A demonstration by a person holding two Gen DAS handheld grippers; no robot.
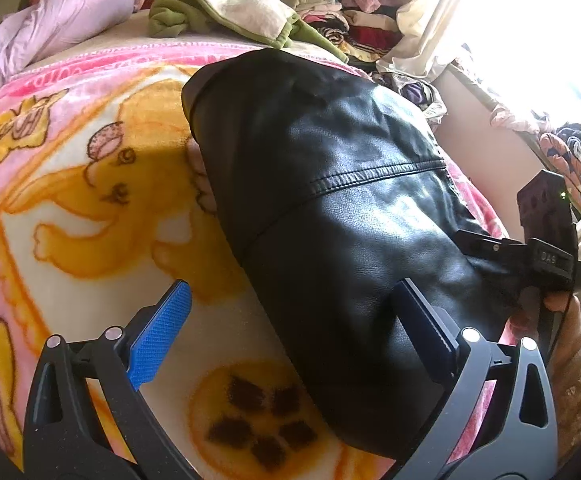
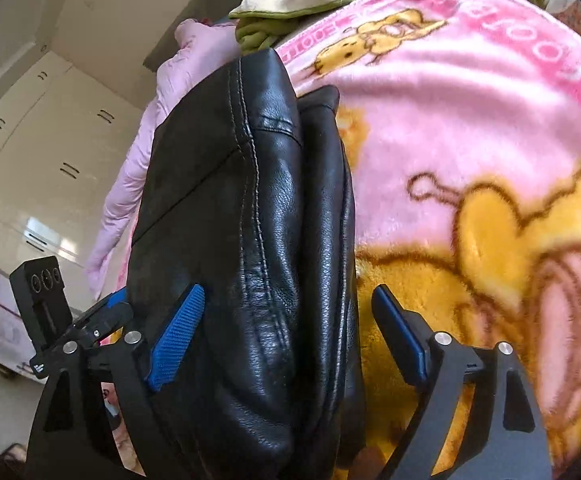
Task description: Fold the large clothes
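the leather garment point(image 1: 342, 208) was glossy black with pale stitched seams. the blanket point(image 1: 90, 200) under it was pink with a white panel, printed with yellow-orange cartoon animals outlined in brown and a paw print with dark brown pads. the fingers point(image 1: 162, 336) of the left gripper point(image 1: 290, 332) carried bright blue textured pads on black frames. beyond lay a green and cream garment point(image 1: 226, 12) and a pale pink quilt point(image 1: 50, 28).

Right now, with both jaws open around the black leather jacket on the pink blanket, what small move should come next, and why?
Probably close the right gripper on the jacket. The folded leather edge already lies between its open jaws, so it seems ready to be gripped. The left gripper is also open, with only one side over the jacket and the other over the blanket, so it looks less well placed.
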